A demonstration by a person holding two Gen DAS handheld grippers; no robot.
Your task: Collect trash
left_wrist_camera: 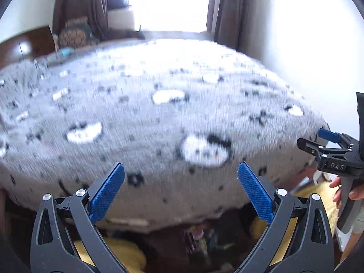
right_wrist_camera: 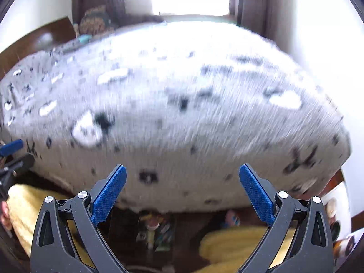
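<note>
My left gripper (left_wrist_camera: 180,170) is open and empty, held in front of a bed with a grey patterned blanket (left_wrist_camera: 159,104). My right gripper (right_wrist_camera: 182,173) is open and empty too, before the same blanket (right_wrist_camera: 182,95). The right gripper also shows at the right edge of the left wrist view (left_wrist_camera: 318,140), held by a hand. Small colourful items, possibly wrappers or trash (right_wrist_camera: 157,229), lie on the dark floor below the bed's edge; they also show in the left wrist view (left_wrist_camera: 202,236). Both views are blurred by motion.
A yellow fluffy rug (right_wrist_camera: 236,241) lies on the floor by the bed. A dark wooden headboard (left_wrist_camera: 27,45) stands at the left. Brown curtains (left_wrist_camera: 225,6) frame a bright window behind the bed. Bags (left_wrist_camera: 75,34) are piled in the far left corner.
</note>
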